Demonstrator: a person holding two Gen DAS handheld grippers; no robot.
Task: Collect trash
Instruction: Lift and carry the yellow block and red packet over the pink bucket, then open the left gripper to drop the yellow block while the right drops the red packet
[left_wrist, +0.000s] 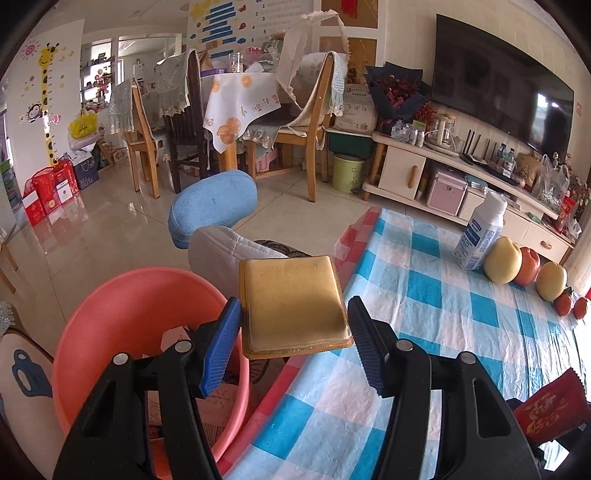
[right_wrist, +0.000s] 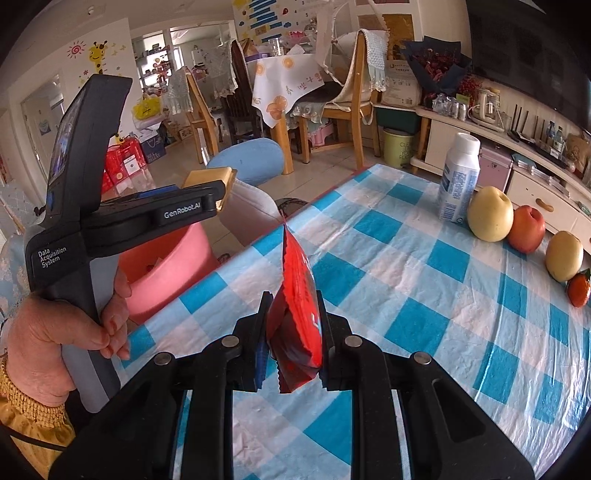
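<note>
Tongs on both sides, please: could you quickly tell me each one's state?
Left tongs: shut on the gold packet.
Right tongs: shut on the red wrapper.
</note>
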